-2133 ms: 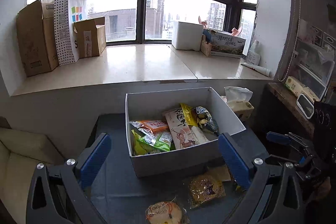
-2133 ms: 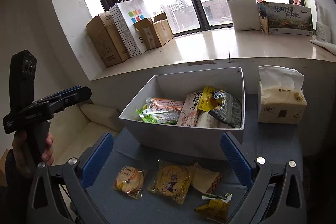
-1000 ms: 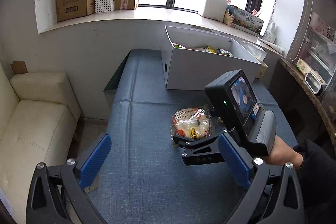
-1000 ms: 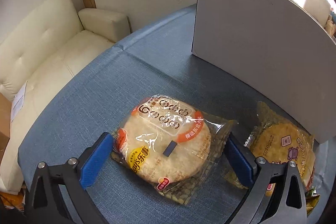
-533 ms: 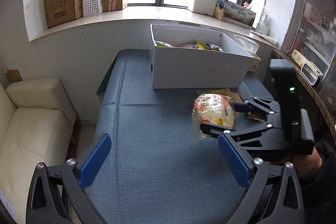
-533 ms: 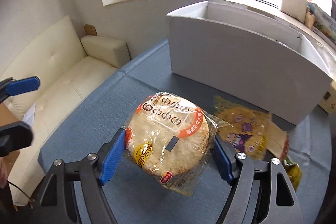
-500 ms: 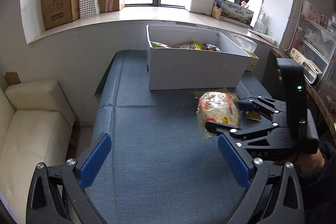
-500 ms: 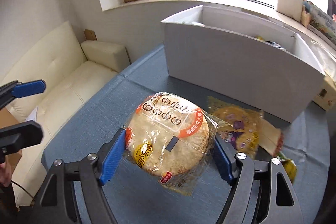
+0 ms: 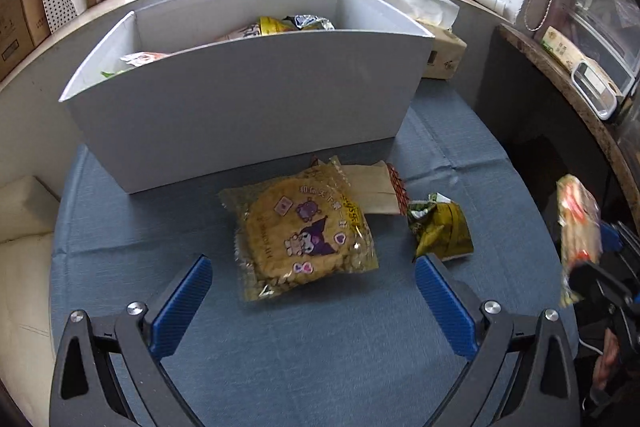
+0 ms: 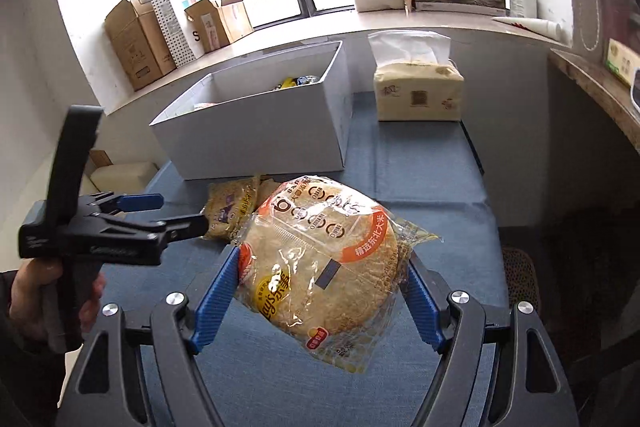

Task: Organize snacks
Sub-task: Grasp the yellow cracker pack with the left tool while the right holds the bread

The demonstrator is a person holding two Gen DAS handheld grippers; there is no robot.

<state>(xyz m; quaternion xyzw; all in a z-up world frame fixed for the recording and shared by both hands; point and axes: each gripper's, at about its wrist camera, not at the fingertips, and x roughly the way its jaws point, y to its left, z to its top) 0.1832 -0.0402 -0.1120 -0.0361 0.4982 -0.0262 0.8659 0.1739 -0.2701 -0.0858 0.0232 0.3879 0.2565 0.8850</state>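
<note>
My right gripper (image 10: 322,265) is shut on a round rice cracker packet (image 10: 320,259) with an orange band, held above the blue tablecloth (image 10: 424,195). In the left wrist view the same packet (image 9: 578,227) hangs at the far right edge. My left gripper (image 9: 312,275) is open, low over a yellow cookie packet (image 9: 304,227) printed with purple cartoons, which lies between and just beyond its fingers. A brown packet (image 9: 372,187) and a green-yellow packet (image 9: 440,227) lie beside it. Behind them stands the white box (image 9: 240,99) with several snacks inside.
A tissue pack (image 10: 416,95) stands right of the white box (image 10: 256,131). Cardboard boxes (image 10: 136,39) and a dotted bag sit on the windowsill. A cream sofa (image 9: 20,247) lies left of the table, and a wooden counter (image 9: 560,79) runs along the right.
My right gripper closed on the rice cracker packet, lifted it off the cloth and carried it right. My left gripper came forward and lower, up to the yellow cookie packet.
</note>
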